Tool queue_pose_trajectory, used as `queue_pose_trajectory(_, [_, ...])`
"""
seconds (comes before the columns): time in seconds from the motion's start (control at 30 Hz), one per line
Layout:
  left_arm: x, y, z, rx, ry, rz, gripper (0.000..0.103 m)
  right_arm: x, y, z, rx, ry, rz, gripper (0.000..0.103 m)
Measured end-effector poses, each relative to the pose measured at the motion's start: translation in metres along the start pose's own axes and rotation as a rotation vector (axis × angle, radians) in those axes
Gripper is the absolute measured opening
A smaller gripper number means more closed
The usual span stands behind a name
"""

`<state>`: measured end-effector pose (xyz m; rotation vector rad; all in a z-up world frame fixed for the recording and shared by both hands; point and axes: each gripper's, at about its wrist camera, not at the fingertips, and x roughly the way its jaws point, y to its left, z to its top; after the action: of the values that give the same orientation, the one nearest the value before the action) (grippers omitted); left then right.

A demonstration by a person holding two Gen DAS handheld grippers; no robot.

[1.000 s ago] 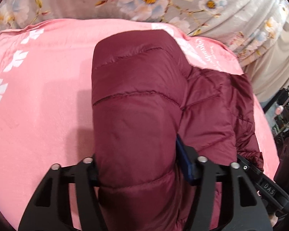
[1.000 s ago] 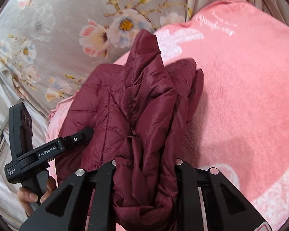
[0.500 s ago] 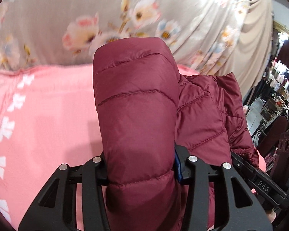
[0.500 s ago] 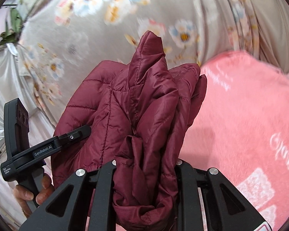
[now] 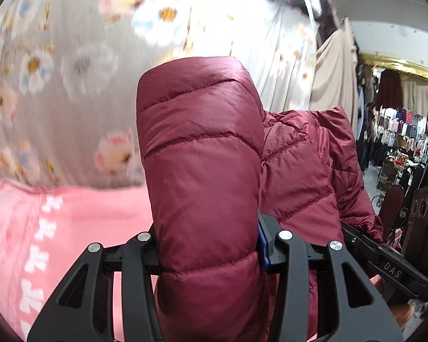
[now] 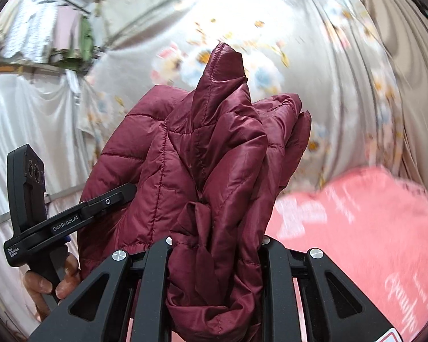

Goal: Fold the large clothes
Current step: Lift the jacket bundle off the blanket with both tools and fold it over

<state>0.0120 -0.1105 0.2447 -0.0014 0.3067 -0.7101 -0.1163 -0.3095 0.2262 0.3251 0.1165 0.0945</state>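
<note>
Both the left gripper (image 5: 209, 252) and right gripper (image 6: 215, 252) clamp the maroon quilted jacket (image 5: 202, 154) above the pink blanket (image 5: 71, 228).

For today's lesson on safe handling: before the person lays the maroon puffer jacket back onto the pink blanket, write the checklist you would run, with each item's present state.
1. Left claw shut on the maroon puffer jacket: ok, a thick quilted roll fills its jaws.
2. Right claw shut on the jacket: ok, bunched fabric is wedged between its fingers.
3. Both claws hold the same garment: ok, each view shows the other claw at the jacket.
4. Jacket lifted off the pink blanket: cannot tell, its lower part is hidden.
5. Jacket spread flat for folding: not ok, it is crumpled and bunched.
6. Landing area on the blanket free: cannot tell, little of it shows.
</note>
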Motion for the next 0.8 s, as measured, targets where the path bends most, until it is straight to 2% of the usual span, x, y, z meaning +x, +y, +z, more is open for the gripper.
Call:
queue_pose_trajectory(0.2, [-0.049,0.017,0.025,0.041,-0.141,0.024,0.043,0.000,0.049,0.031,-0.089,-0.068,0.076,0.019])
queue_pose_trajectory(0.47, [-0.105,0.058,0.059,0.067,-0.257,0.098,0.043,0.037,0.111,0.056,-0.144,-0.088,0.190,0.019])
queue_pose_trajectory(0.63, [-0.128,0.092,0.068,0.063,-0.271,0.158,0.043,0.080,0.140,0.052,-0.138,-0.045,0.258,0.019])
queue_pose_trajectory(0.8, [-0.125,0.143,0.058,0.026,-0.241,0.199,0.043,0.128,0.153,0.028,-0.119,0.040,0.285,0.019])
